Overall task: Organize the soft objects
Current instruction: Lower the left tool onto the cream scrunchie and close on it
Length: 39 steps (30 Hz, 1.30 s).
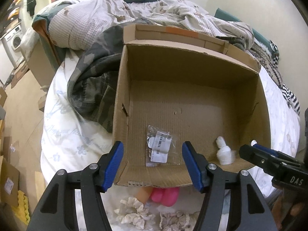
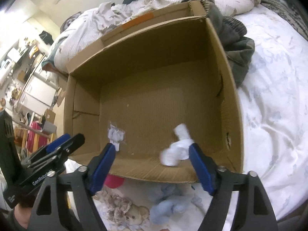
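Soft indoor light, fisheye bending at edges, right view motion-blurred

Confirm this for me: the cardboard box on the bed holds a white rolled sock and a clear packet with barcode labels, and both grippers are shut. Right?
Not quite: both grippers are open. The left wrist view shows the left gripper spread wide over the cardboard box. The white rolled sock and clear packet do lie inside.

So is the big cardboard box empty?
Not empty. The cardboard box holds a white rolled cloth and a small plastic packet.
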Each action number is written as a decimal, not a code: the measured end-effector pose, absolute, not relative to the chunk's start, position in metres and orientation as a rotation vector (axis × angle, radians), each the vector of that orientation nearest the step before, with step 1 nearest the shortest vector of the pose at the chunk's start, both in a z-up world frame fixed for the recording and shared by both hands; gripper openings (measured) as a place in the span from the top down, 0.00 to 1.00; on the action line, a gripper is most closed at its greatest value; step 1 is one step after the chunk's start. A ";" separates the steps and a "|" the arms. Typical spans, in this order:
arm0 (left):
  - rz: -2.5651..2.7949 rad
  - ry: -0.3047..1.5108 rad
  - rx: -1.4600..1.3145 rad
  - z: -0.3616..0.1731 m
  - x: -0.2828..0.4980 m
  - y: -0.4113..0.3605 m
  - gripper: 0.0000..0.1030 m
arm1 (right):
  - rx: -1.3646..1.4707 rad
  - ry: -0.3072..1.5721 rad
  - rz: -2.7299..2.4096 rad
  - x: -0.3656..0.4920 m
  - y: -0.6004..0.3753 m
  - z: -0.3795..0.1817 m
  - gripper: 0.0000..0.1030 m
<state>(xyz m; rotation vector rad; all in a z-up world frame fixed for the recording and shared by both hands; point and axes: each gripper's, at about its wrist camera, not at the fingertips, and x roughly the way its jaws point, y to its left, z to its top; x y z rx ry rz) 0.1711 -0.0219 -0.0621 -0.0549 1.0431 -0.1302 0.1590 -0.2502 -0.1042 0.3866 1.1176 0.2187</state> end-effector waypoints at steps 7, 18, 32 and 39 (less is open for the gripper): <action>-0.108 1.013 -0.041 -0.055 0.162 -0.022 0.42 | 0.377 1.108 0.190 0.157 -0.253 -0.103 0.14; -0.071 0.972 -0.033 -0.035 0.136 -0.002 0.31 | 0.327 1.078 0.197 0.146 -0.249 -0.095 0.14; -0.012 1.077 -0.115 -0.048 0.113 0.045 0.30 | 0.318 1.047 0.242 0.114 -0.255 -0.077 0.14; -0.073 1.322 -0.191 -0.104 0.118 0.040 0.30 | 0.298 1.072 0.248 0.097 -0.266 -0.077 0.13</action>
